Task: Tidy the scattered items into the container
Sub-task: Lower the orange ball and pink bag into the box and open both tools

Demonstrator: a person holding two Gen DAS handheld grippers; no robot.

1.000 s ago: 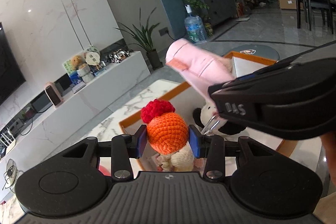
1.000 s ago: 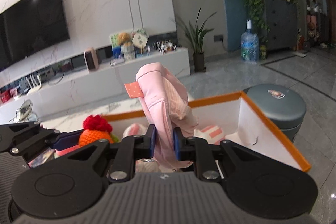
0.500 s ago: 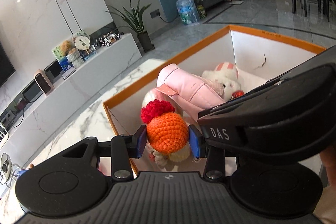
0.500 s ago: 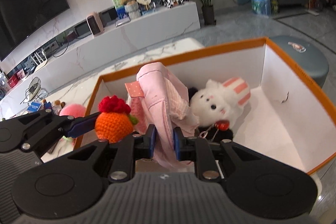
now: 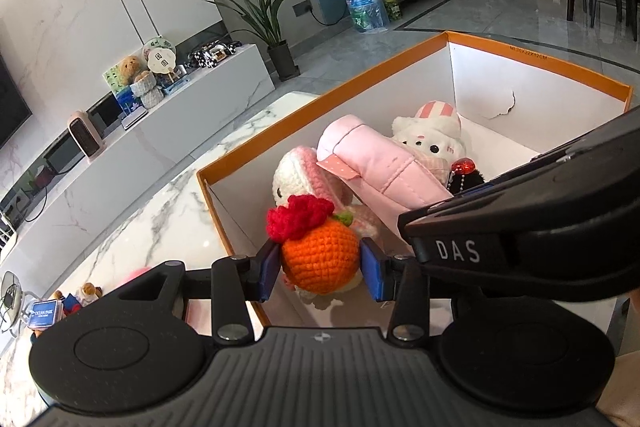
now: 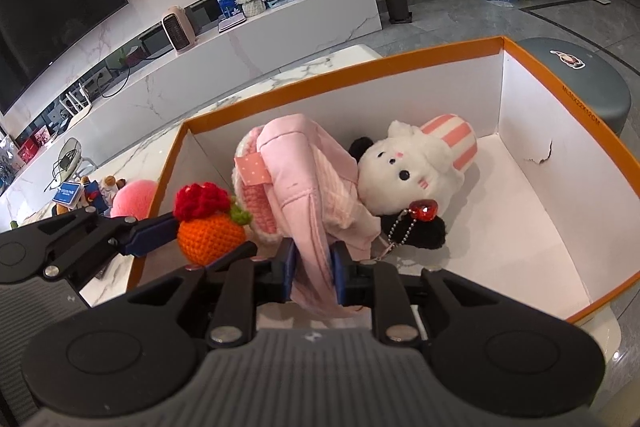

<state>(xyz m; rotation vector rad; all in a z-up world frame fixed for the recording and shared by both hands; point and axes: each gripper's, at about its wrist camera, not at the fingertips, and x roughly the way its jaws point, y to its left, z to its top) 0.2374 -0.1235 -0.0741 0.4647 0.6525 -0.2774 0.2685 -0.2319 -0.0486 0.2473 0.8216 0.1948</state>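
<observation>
Orange crochet toy (image 5: 319, 259) between left fingers (image 5: 269, 270); pink pouch (image 6: 310, 187) between right fingers (image 6: 289, 269).

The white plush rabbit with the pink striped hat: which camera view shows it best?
The right wrist view shows the white plush rabbit with the pink striped hat best: face, hat and red charm are all clear inside the orange-rimmed white box. In the left wrist view, the pink padded fabric pouch covers part of it.

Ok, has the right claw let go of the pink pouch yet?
No, the right claw is shut on the pink pouch, both pads pressing its fabric, over the orange-rimmed box.
</observation>
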